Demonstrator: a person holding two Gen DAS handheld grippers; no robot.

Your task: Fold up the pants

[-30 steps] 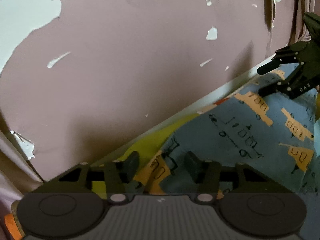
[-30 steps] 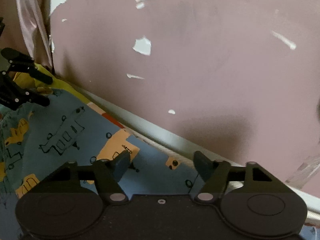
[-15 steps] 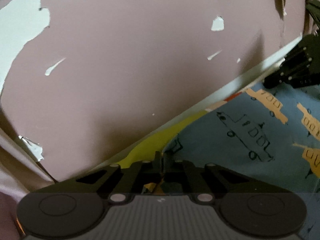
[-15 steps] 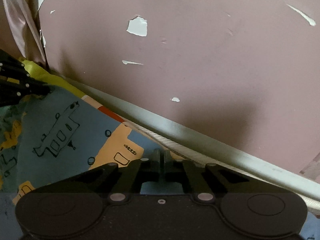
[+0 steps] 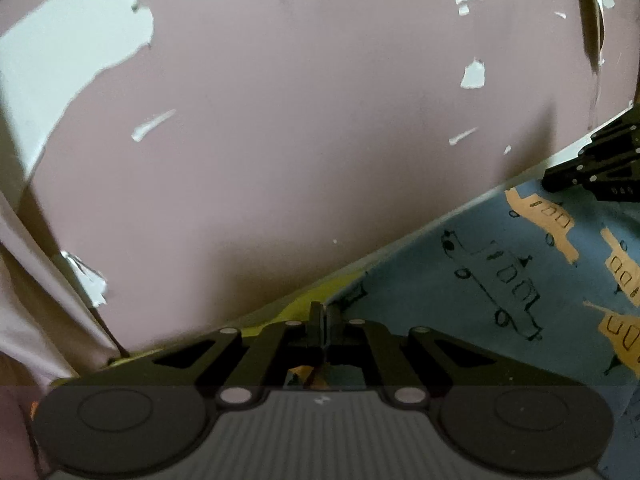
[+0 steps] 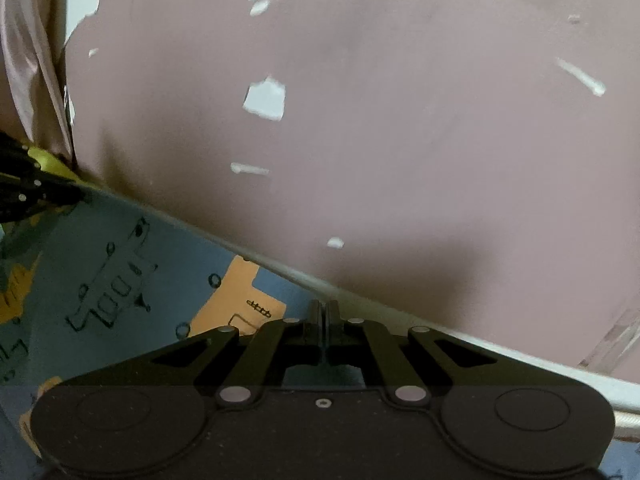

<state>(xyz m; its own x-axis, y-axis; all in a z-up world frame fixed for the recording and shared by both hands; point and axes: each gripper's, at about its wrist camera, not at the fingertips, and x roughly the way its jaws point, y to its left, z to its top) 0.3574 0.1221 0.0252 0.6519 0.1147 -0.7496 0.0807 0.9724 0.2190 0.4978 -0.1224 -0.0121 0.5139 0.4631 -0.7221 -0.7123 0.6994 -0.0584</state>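
The pants [image 5: 500, 280] are blue cloth printed with orange and outlined cars. They stretch between my two grippers, near the wall. My left gripper [image 5: 320, 316] is shut on the pants' edge at its left end, where yellow-green fabric [image 5: 304, 300] shows. My right gripper [image 6: 323, 314] is shut on the pants [image 6: 120, 272] at the right end of the same edge. Each gripper shows in the other's view: the right gripper [image 5: 596, 168] at the far right, the left gripper [image 6: 36, 192] at the far left.
A pink wall [image 5: 300, 140] with white patches of peeled paint fills the background close ahead. A pale ledge [image 6: 500, 348] runs along its base. A pink curtain [image 6: 28, 72] hangs at the left in the right wrist view.
Both grippers went from open to shut on the pants' edge, then lifted it toward the wall; the cloth is now pulled taut between them.
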